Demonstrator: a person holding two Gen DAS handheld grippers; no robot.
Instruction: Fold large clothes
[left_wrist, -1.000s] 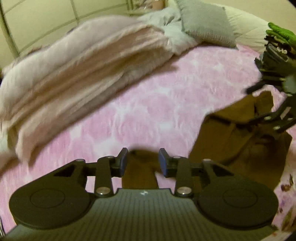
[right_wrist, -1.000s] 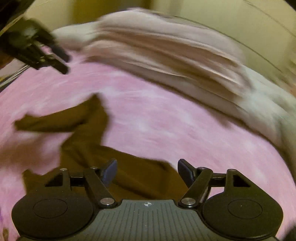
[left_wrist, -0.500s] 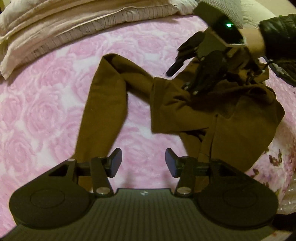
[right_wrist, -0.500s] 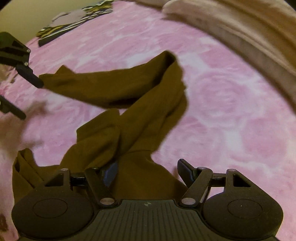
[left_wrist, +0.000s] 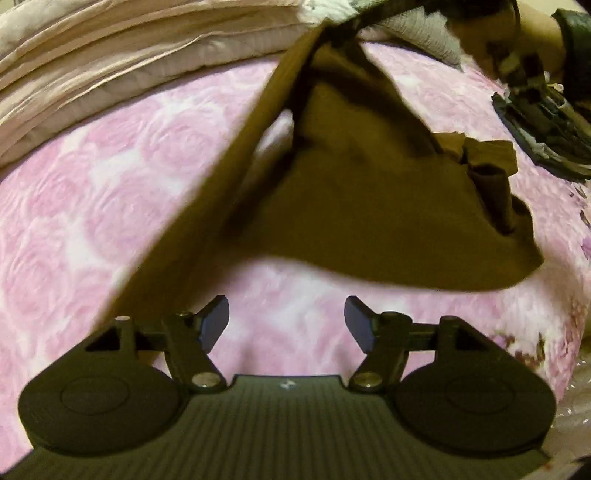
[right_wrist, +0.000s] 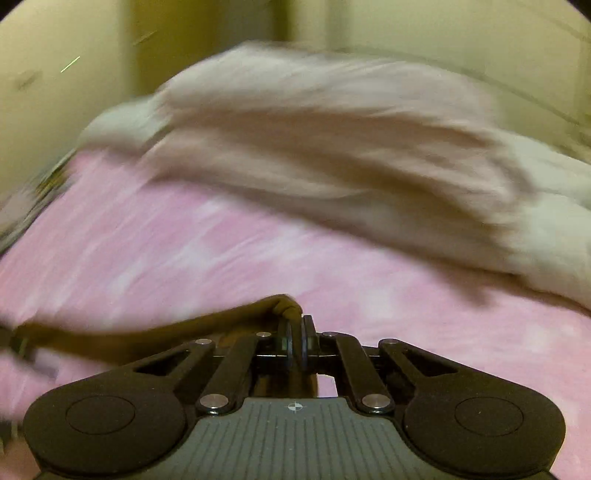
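A brown garment (left_wrist: 369, 192) hangs over the pink rose-patterned bedspread (left_wrist: 92, 206), pulled up to a peak at the top of the left wrist view. One long brown strip (left_wrist: 207, 221) runs down to the left, behind my left gripper's finger. My left gripper (left_wrist: 286, 308) hovers low over the bedspread. Its jaws are opening, with only bedding showing between them. In the blurred right wrist view my right gripper (right_wrist: 295, 326) is shut on a bunched fold of the brown garment (right_wrist: 155, 336), which trails off to the left.
A folded beige quilt (left_wrist: 110, 70) lies along the far side of the bed and fills the right wrist view (right_wrist: 332, 155). A grey pillow (left_wrist: 424, 33) sits at the top right. A person's hand and dark gear (left_wrist: 543, 110) are at the upper right.
My right gripper closed on the brown garment and swung away with it, lifting the cloth into a peak. My left gripper spread wider and dropped closer to the bedspread.
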